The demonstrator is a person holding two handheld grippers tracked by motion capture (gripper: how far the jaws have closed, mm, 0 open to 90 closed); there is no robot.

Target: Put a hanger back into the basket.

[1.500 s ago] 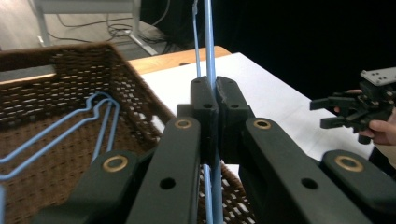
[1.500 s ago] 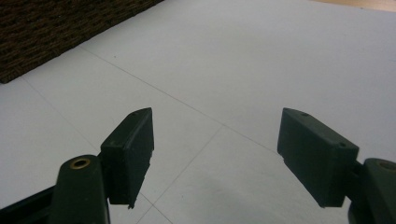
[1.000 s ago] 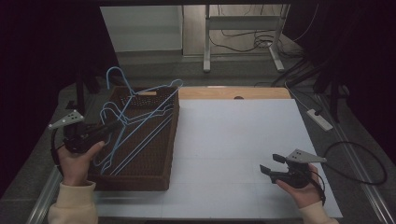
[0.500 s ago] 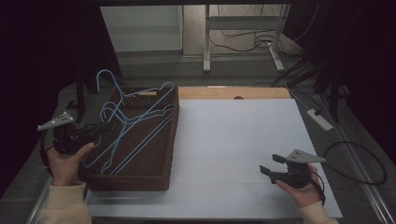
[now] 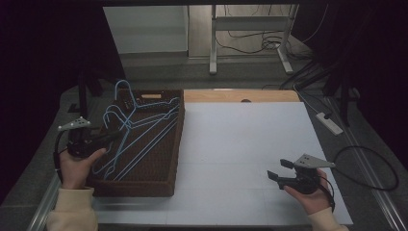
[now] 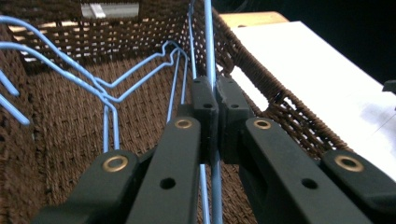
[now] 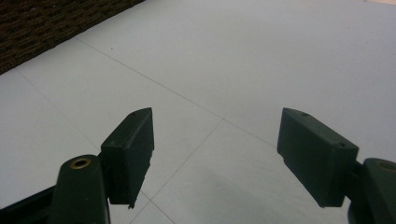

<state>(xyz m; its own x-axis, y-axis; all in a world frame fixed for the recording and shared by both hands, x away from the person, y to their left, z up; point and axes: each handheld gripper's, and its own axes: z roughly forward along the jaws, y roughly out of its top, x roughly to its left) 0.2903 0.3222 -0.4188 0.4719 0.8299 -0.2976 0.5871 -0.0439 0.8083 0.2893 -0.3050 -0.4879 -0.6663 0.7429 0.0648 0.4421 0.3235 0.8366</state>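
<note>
A brown wicker basket (image 5: 159,185) stands at the table's left, with several blue wire hangers (image 5: 144,127) lying tangled in it. My left gripper (image 5: 115,136) reaches in over the basket's left rim, shut on one hanger's wire. In the left gripper view the jaws (image 6: 214,100) pinch that blue wire (image 6: 208,42), which runs on toward the basket's far wall (image 6: 70,42); other hangers (image 6: 107,91) lie to the left. My right gripper (image 5: 278,169) rests low at the front right, open and empty over the white sheet (image 5: 240,144). Its jaws (image 7: 215,154) stand wide apart.
A bare wooden strip (image 5: 240,96) borders the white sheet at the back. A white power strip (image 5: 329,122) lies off the right edge, and a black cable (image 5: 370,166) loops beside my right hand. The basket's corner (image 7: 37,28) lies far ahead of the right gripper.
The left gripper has sunk a little and shifted left with the hanger wire, and the hanger hooks stand lower over the basket. The right gripper has kept still.
</note>
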